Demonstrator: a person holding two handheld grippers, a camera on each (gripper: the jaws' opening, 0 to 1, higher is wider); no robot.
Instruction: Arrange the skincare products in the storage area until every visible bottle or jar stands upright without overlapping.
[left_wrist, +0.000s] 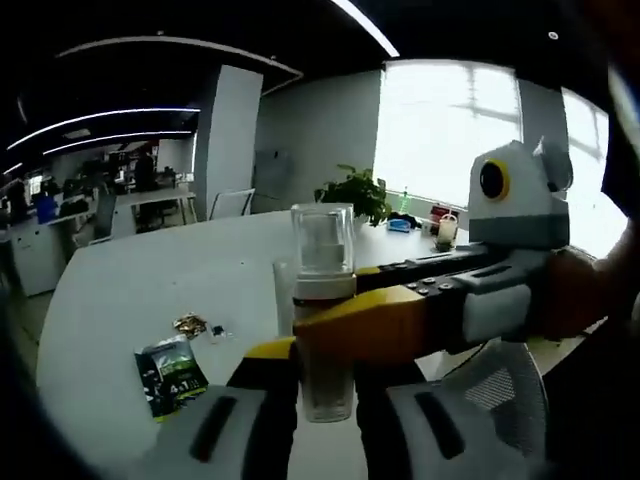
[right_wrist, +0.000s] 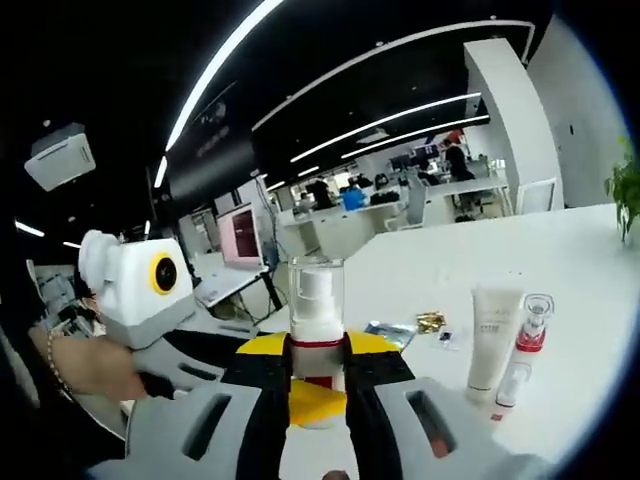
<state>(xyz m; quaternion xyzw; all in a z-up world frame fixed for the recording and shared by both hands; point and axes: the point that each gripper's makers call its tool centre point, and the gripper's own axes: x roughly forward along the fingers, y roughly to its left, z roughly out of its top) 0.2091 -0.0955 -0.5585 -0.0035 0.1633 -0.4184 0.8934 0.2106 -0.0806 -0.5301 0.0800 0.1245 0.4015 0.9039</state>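
A clear pump bottle with a see-through cap stands upright between my left gripper's jaws, which are shut on its lower body. My right gripper reaches in from the right, and its yellow fingers are clamped across the bottle's middle. In the right gripper view the same bottle, with a white pump and a red band, sits between my right gripper's jaws. There my left gripper comes in from the left and holds it too. A white tube and a small red-banded bottle stand upright on the table.
The white table carries a green-black sachet and a gold wrapper. A small slim item stands beside the tube. A potted plant and small items sit at the far edge. A mesh chair is close right.
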